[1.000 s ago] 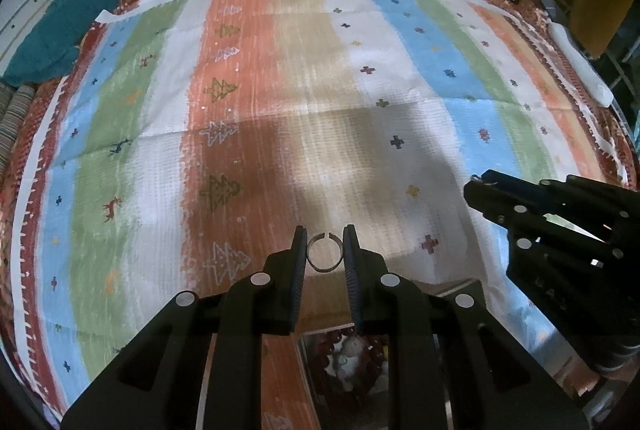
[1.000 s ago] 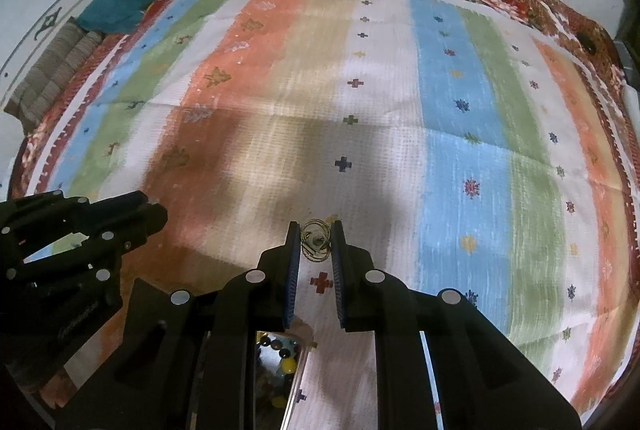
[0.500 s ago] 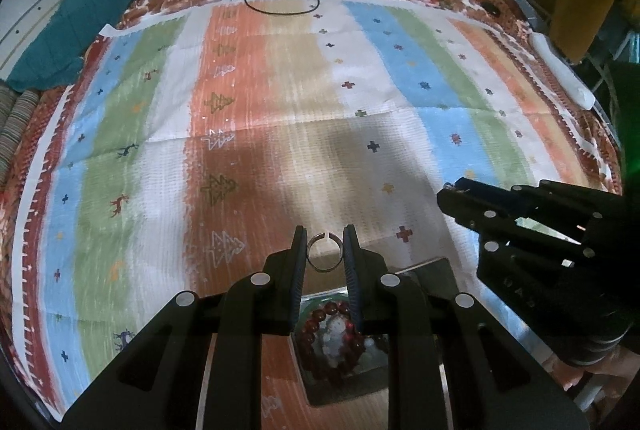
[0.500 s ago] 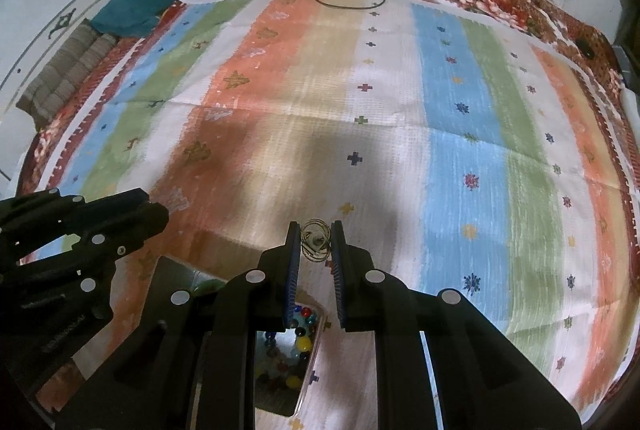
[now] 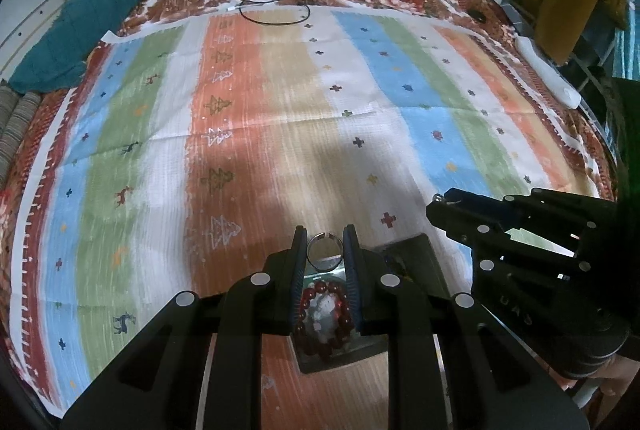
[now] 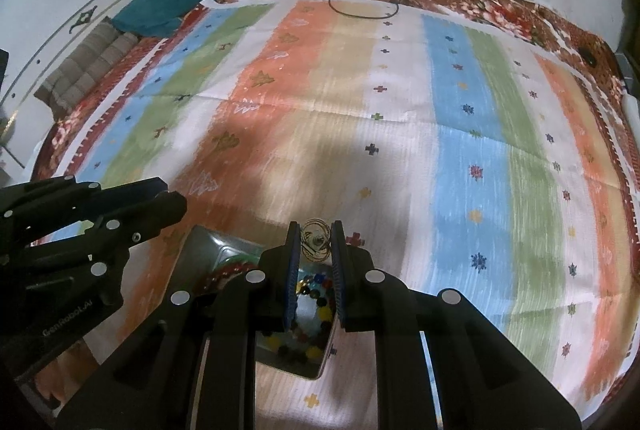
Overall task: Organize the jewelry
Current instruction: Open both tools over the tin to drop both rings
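Though thin, ring point(image 5: 324, 251) split, silvery

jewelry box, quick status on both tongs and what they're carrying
Left tongs shut on silver ring. Right tongs shut on gold earring. Both above jewelry box; nothing in the way.

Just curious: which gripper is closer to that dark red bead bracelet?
Left. The left gripper hangs right above the red bead bracelet, while the right gripper is off to the side, above the multicoloured beads.
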Motion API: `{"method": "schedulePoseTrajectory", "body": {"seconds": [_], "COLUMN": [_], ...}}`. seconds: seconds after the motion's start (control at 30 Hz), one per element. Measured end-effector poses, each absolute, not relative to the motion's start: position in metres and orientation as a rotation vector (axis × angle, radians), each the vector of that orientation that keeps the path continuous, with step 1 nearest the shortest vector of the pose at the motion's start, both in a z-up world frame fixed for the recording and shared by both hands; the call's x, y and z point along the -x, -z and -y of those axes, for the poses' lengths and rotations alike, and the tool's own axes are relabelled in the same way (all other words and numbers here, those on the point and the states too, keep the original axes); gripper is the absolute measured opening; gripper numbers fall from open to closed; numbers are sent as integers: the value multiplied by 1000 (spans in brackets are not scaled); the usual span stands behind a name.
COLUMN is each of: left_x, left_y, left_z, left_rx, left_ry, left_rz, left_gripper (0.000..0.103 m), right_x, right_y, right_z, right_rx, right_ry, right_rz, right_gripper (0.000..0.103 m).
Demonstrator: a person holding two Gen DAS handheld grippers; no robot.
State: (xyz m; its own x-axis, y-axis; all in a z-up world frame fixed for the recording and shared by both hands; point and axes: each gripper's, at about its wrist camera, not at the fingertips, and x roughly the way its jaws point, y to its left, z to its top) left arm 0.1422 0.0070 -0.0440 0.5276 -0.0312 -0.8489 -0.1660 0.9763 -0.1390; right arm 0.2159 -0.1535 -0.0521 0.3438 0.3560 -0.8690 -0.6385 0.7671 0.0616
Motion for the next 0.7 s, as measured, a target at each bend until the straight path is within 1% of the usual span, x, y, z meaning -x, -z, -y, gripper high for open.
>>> {"method": "schedulePoseTrajectory", "body": {"seconds": [0.57,0.6,0.67,0.7], "left_x": [-115,-115,-115,-115], "left_y": [40,40,41,41], "left_z": [2,2,0,0], "left_rx": [220,226,235,236], "left_ry": [-49,-52,-57,-62], "left_rz": [-996,-1000,-1006,-1004], "left_gripper": [18,18,22,22], "right_x": [-184,-183,-181,-180], "right_y": [47,47,47,47], "right_z": [161,162,164,166], "right_rx": [302,298,293,290], "right_ry": [-722,-723,-722,-719], "right_rz": [-1015,-1018,-1022,-1021], "right_gripper": [16,17,21,26]}}
